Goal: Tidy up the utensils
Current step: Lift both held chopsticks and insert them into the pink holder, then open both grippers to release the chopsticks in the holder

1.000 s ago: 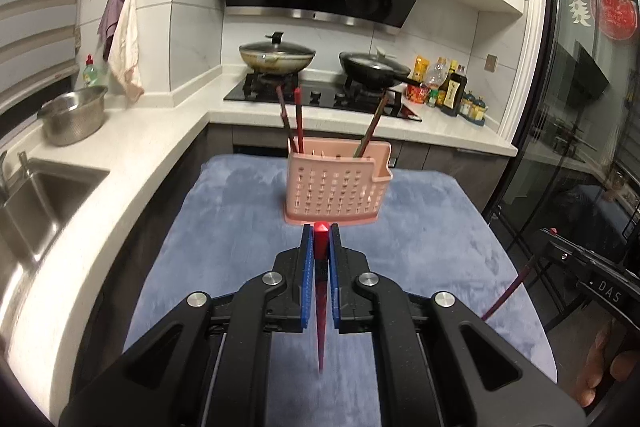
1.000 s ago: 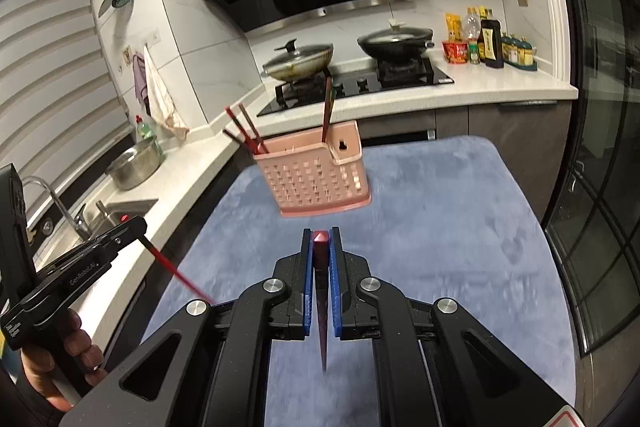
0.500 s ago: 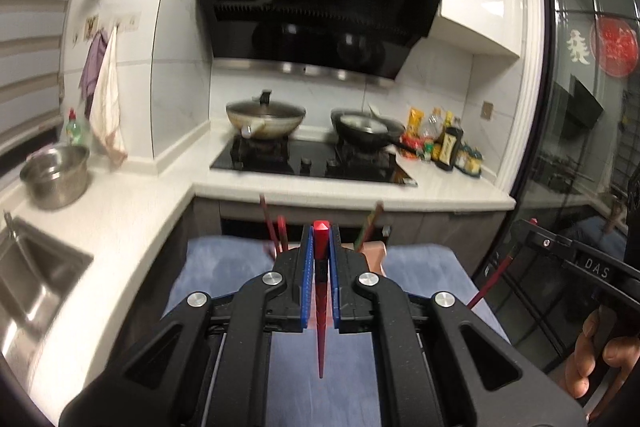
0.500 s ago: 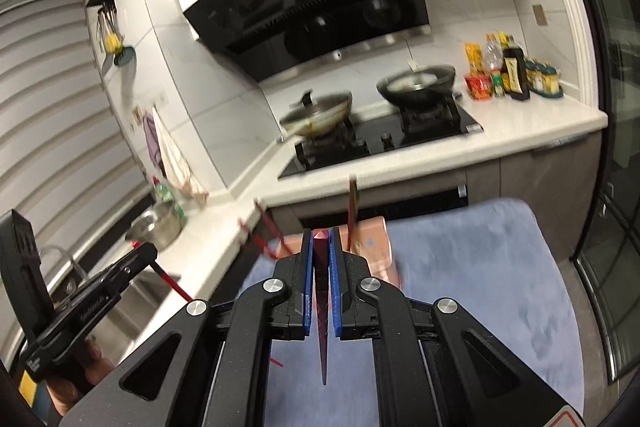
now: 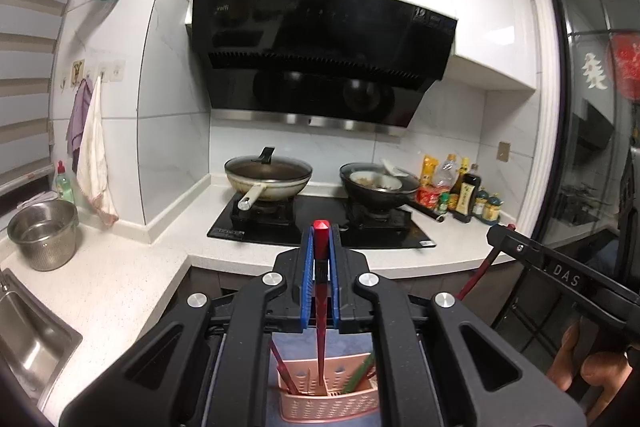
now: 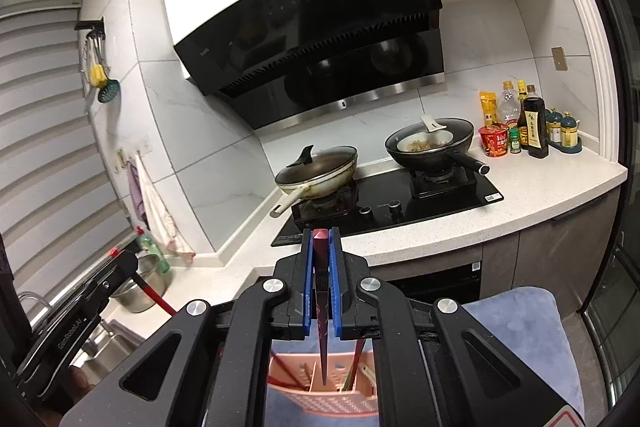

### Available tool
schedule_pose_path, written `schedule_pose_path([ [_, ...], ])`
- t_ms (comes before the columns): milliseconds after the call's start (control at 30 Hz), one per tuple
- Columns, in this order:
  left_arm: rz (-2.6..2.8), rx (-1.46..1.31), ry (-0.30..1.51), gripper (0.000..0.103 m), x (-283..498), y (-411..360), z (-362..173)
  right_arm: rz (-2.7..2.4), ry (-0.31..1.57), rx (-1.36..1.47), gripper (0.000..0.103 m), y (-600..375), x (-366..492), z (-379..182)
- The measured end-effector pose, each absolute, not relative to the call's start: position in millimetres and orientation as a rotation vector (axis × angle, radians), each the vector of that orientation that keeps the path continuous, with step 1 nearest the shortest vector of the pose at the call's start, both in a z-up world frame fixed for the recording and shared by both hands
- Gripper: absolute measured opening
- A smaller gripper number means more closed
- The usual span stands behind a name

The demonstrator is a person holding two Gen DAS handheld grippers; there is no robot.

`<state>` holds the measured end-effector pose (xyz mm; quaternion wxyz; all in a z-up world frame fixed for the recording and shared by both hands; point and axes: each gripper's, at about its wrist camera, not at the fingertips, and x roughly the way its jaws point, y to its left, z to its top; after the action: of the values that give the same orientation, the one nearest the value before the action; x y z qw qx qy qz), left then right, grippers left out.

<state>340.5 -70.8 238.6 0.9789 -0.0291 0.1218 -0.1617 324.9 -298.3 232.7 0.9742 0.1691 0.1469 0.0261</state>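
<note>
Kitchen background now fills both wrist views: range hood (image 5: 320, 59), two-burner hob (image 5: 320, 223) and white worktop (image 5: 120, 267) have slid down into the middle of the frame, where a second ago the blue-grey mat (image 6: 520, 331) and the caddy held the centre. Both hands have come up and forward over that second. The pink utensil caddy (image 5: 328, 407), standing on the mat, has dropped to the bottom edge of each view, directly beneath the tools.

The left gripper (image 5: 320, 259) is clenched on a red chopstick (image 5: 320, 307), which hangs point-down with its tip over the caddy's middle compartment. The right gripper (image 6: 321, 263) is likewise clamped on a dark red chopstick (image 6: 322, 339), tip hanging just above the caddy's rim. Other chopsticks (image 5: 284, 375) already lean inside.

By my reading, the carry is nearly over: both sticks look lined up above the caddy, so lowering and letting go seems the remaining step.
</note>
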Motion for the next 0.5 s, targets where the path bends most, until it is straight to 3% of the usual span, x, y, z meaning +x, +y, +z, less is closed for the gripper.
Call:
schedule_pose_path([
  [500, -0.301, -0.049, 0.383, 0.007, 387, -83, 170, 0.047, 0.484, 0.328, 0.007, -291, 385, 146],
])
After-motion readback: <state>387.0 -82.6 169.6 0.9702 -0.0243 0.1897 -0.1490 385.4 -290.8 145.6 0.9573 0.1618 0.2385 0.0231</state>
